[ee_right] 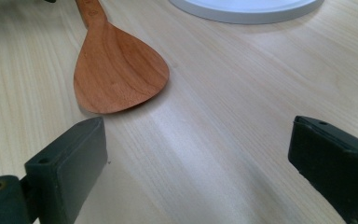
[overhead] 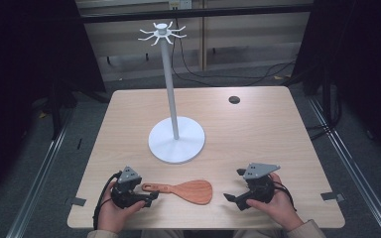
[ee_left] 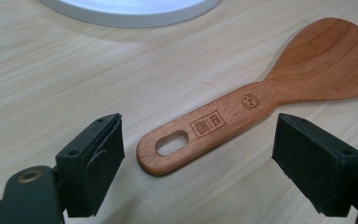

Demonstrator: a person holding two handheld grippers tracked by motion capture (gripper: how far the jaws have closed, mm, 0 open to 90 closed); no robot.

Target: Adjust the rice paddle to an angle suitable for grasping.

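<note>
Your left tool (overhead: 149, 197) gapes around the spatula (overhead: 182, 191) handle; your right tool (overhead: 234, 196) is released, near the desk (overhead: 258, 129) edge.

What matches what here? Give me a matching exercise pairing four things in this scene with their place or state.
Things:
1. wooden spatula
2. white stand
3. left gripper
4. dark round hole

Places or states:
A. upright near the table's middle, hooks on top
B. far right part of the tabletop
C. lying flat between the two grippers
D. open, jaws either side of the spatula's handle end without touching it

Pairs: 1-C, 2-A, 3-D, 4-B
</note>
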